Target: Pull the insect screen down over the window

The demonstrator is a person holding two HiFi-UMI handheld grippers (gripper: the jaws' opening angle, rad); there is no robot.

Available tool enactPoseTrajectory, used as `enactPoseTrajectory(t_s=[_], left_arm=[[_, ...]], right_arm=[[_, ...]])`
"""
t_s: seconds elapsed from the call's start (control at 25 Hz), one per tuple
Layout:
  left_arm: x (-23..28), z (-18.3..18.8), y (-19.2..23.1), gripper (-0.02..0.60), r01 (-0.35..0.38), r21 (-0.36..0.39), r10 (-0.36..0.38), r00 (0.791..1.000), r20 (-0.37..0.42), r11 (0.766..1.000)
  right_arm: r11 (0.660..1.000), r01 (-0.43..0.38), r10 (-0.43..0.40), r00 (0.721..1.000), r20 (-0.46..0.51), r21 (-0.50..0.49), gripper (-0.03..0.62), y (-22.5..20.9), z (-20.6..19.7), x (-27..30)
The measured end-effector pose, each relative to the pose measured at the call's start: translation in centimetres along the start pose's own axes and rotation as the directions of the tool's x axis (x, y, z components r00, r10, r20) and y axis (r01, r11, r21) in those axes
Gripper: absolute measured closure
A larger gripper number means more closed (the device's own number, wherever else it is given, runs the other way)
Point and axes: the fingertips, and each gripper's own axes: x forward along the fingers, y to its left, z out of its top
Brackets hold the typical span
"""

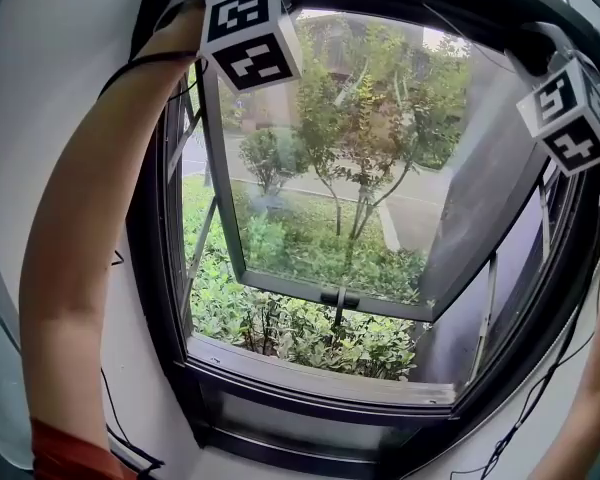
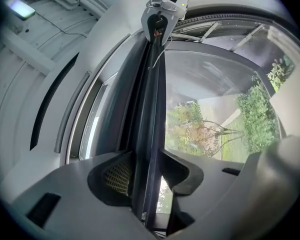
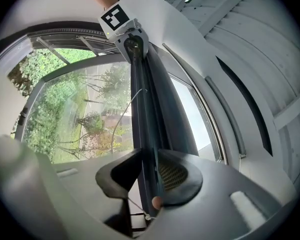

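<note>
The insect screen's dark pull bar [image 2: 151,99] runs along the top of the window frame. It passes between the jaws of my left gripper [image 2: 146,159], which stand open around it, with daylight beside the right pad. At the bar's far end sits my right gripper [image 2: 160,21]. In the right gripper view the same bar [image 3: 142,99] lies between the jaws of my right gripper [image 3: 149,156], against the meshed pad [image 3: 172,174], with a slit of light on the other side. In the head view only the two marker cubes [image 1: 250,33] [image 1: 570,108] show, raised to the window's top.
The glass sash [image 1: 280,168] is swung outward, its handle [image 1: 338,298] on the lower rail. Below are the sill [image 1: 320,373] and shrubs and trees outside. Thin cables [image 1: 525,408] hang along the right frame. A ceiling lamp [image 2: 20,6] is overhead.
</note>
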Motion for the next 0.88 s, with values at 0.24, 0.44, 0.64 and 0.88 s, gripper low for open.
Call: enactPoseTrajectory(t_s=[0.24, 0.44, 0.64, 0.88], left_arm=[[0.1, 0.0, -0.3, 0.433, 0.016, 0.051, -0.015, 1.000, -0.018, 0.999], [0.0, -0.1, -0.1, 0.426, 0.037, 0.061, -0.035, 0.999, -0.038, 0.997], [-0.2, 0.0, -0.2, 0.427, 0.018, 0.094, -0.014, 0.999, -0.034, 0.995], [-0.4, 0.0, -0.7, 0.426, 0.052, 0.103, -0.048, 0.998, -0.038, 0.993]], right_arm=[[0.996, -0.083, 0.082, 0.996, -0.023, -0.020, 0.479, 0.5, -0.6, 0.1], [0.989, -0.102, 0.093, 0.992, -0.081, -0.106, 0.427, 1.4, -0.9, 1.1], [0.991, -0.089, 0.082, 0.994, -0.078, -0.097, 0.427, 1.1, -0.9, 1.0], [0.992, -0.102, 0.097, 0.993, -0.072, -0.068, 0.427, 1.4, -0.8, 0.8]])
